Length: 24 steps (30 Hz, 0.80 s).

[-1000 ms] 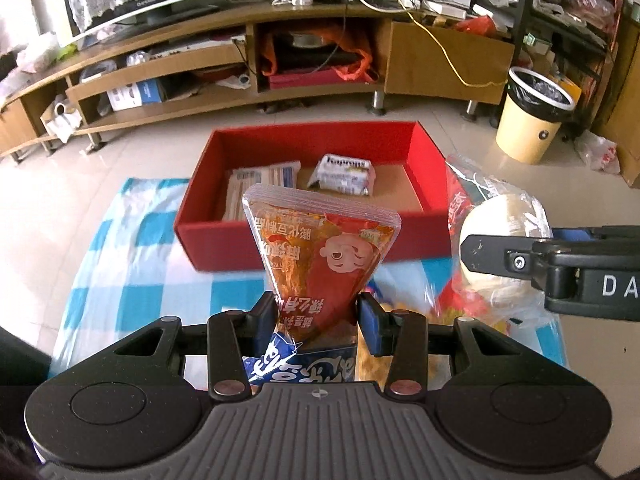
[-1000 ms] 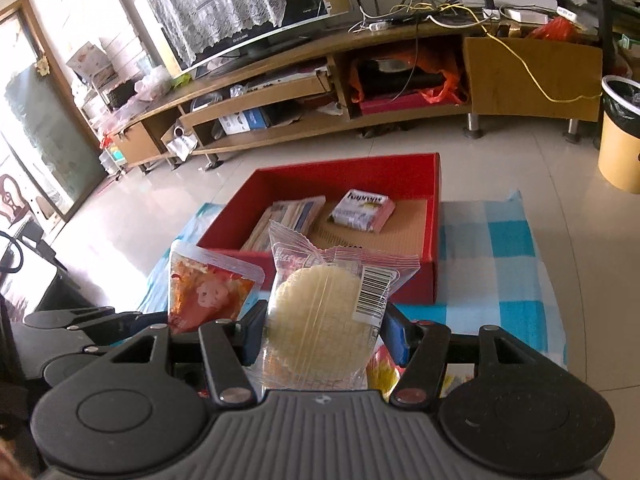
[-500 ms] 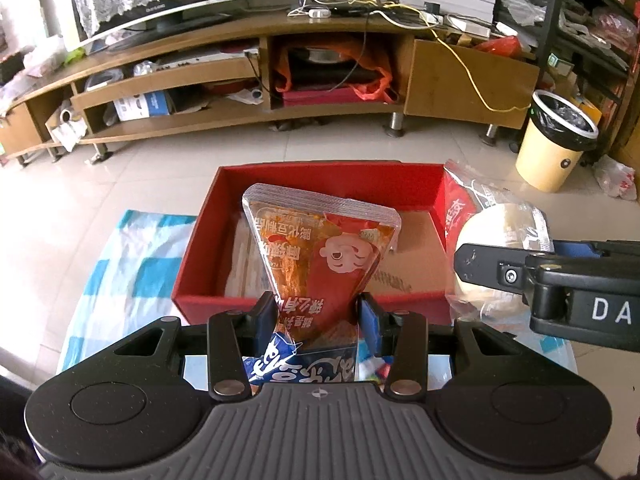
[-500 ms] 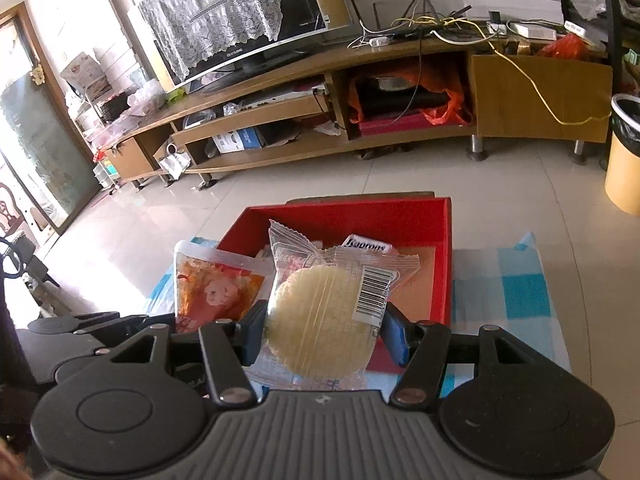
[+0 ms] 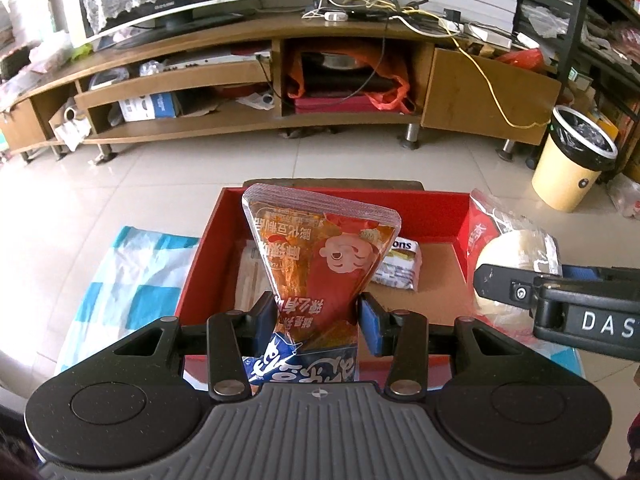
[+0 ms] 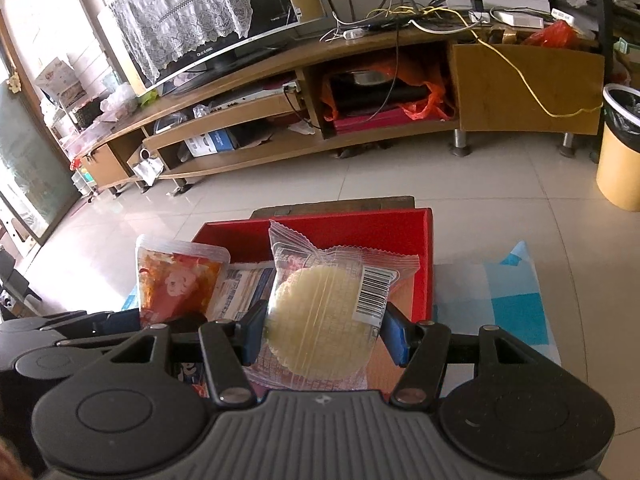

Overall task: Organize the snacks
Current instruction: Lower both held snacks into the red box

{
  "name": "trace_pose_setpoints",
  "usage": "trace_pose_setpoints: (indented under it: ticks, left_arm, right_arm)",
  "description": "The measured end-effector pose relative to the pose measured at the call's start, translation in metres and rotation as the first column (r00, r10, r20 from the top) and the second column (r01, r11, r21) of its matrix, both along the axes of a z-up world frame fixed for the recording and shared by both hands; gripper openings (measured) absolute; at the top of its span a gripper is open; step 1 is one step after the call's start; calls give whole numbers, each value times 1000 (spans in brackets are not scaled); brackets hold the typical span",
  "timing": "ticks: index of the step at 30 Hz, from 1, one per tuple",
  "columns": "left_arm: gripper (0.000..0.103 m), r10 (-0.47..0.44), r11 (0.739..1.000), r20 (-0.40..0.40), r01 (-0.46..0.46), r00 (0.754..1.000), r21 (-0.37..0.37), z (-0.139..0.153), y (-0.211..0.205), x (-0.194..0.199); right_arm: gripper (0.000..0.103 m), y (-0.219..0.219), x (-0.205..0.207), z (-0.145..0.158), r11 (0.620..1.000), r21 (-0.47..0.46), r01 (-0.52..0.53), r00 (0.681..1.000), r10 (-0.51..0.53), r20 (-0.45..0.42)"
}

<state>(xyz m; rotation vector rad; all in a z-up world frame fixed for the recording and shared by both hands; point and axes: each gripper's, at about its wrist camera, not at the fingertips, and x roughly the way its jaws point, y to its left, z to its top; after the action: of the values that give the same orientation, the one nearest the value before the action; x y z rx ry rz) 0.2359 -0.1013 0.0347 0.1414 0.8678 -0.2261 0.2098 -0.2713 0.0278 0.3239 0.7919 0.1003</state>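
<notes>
My left gripper [image 5: 318, 314] is shut on an orange-red snack packet [image 5: 320, 256], held upright over the near part of the red box [image 5: 436, 210]. A blue packet [image 5: 304, 364] shows just under it. My right gripper [image 6: 322, 330] is shut on a clear wrapped round cracker [image 6: 320, 320], also above the red box [image 6: 424, 272]. In the left wrist view the cracker [image 5: 516, 254] and the right gripper's finger [image 5: 560, 300] hang at the right. Inside the box lie a pale long packet [image 5: 248, 280] and a small white packet [image 5: 400, 268].
A blue-and-white checked cloth [image 5: 132, 280] lies under the box on the tiled floor. Behind stands a long wooden TV bench [image 5: 256, 76] with a screen and cables. A yellow bin [image 5: 572, 164] stands at the right.
Both grippers have moved forward with their packets, from in front of the box to above it. The box now looks nearer and lower in both views.
</notes>
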Motion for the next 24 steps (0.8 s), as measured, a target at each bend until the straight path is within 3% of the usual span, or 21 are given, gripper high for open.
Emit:
trace_pose_setpoints:
  ticks: [15, 19, 24]
  left_arm:
    - [52, 16, 1000, -13, -16, 1000, -18, -14, -6, 30]
    - [47, 17, 1000, -24, -18, 1000, -15, -21, -6, 37]
    - [54, 6, 1000, -22, -6, 1000, -3, -24, -8, 41]
  right_arm:
    - [55, 3, 35, -25, 1000, -17, -7, 999, 7, -37]
    - [55, 6, 43, -34, 999, -28, -19, 999, 18, -48]
    - [56, 4, 52, -45, 1000, -22, -16, 998, 14, -69]
